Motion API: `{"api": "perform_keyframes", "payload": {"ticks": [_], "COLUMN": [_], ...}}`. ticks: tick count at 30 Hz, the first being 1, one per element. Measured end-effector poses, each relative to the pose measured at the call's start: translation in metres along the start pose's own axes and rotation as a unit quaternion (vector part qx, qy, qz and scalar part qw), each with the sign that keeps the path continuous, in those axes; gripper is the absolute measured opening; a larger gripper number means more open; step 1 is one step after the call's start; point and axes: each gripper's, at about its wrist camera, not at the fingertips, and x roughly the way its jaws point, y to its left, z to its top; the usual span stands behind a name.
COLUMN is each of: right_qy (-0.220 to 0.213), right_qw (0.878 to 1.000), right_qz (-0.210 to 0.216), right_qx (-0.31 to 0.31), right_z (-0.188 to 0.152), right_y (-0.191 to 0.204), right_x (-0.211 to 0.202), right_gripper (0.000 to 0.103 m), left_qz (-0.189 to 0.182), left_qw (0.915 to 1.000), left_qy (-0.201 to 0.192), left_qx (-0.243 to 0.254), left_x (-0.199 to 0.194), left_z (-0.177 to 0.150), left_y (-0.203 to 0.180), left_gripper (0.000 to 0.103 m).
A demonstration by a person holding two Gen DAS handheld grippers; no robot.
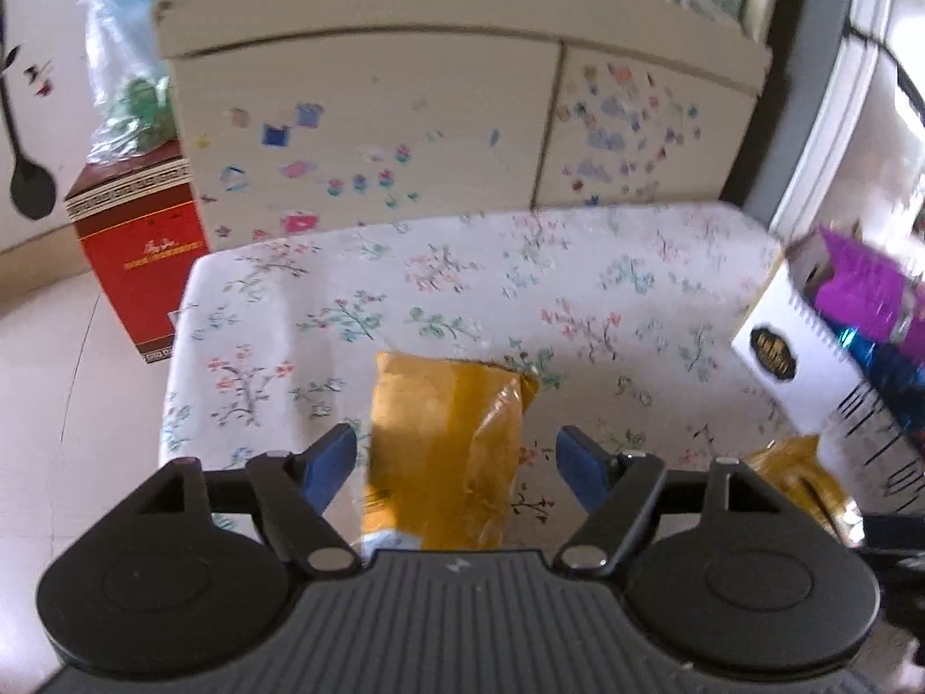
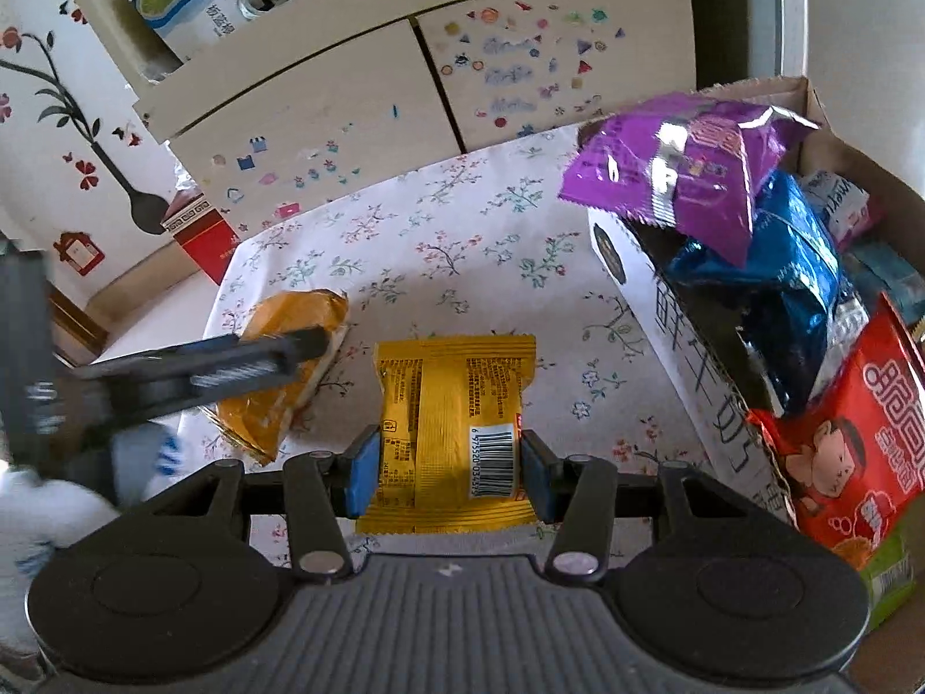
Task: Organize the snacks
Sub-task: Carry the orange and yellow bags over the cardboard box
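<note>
Left of the desk (image 1: 277,301): a red carton (image 1: 139,243) on the floor with a clear bag of green stuff (image 1: 127,87) on top. Behind the desk, a cream cabinet (image 1: 370,115) covered in stickers. None of it sits in the working path.

Left gripper (image 1: 457,462): fingers spread wide, straddling an orange snack packet (image 1: 445,445) that lies on the flowered cloth. Neither pad touches it. The right wrist view shows the same orange packet (image 2: 289,370) near the desk's left edge, partly under the left gripper (image 2: 202,364).

Centre: right gripper (image 2: 448,468) has its blue pads against both long sides of a yellow snack packet (image 2: 457,428), barcode side up, lying flat on the desk. Pads appear to be in contact; I read it as pinched, though how firmly is unclear.

Handling, by judgement: both packets look light, film-wrapped and glossy, so likely slippery and easily crushed. Best held across the padded middle, not the crimped end seals, with modest squeeze.

Right: an open cardboard box (image 2: 665,312) at the desk's right edge, already crowded. A purple packet (image 2: 682,168) overhangs its near wall, a blue packet (image 2: 780,289) behind it, a red packet (image 2: 850,434) nearest the camera. Free room inside looks scarce; the box wall and the overhanging purple packet are what the yellow one must clear.
</note>
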Motion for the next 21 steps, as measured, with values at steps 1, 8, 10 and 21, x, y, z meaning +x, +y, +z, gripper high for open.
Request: {"api": "perform_keyframes", "payload": {"ticks": [1, 8, 10, 21], "right_qy": [0.0, 0.0, -0.004, -0.042], "right_qw": [1.0, 1.0, 1.0, 0.998], "right_qz": [0.0, 0.007, 0.006, 0.002], "right_qx": [-0.003, -0.017, -0.023, -0.036], "right_z": [0.0, 0.002, 0.001, 0.003], "right_y": [0.001, 0.002, 0.003, -0.003], "right_x": [0.0, -0.002, -0.004, -0.032], "right_gripper": [0.056, 0.057, 0.057, 0.056], "left_qz": [0.006, 0.018, 0.016, -0.003], "left_qw": [1.0, 0.9998, 0.9998, 0.9958], "left_qy": [0.005, 0.01, 0.006, -0.044], "left_qx": [0.003, 0.0, -0.006, -0.08], "left_x": [0.005, 0.019, 0.012, -0.049], "left_z": [-0.001, -0.008, -0.009, -0.017], "left_y": [-0.002, -0.004, -0.005, -0.005], "left_gripper": [0.076, 0.054, 0.052, 0.052]}}
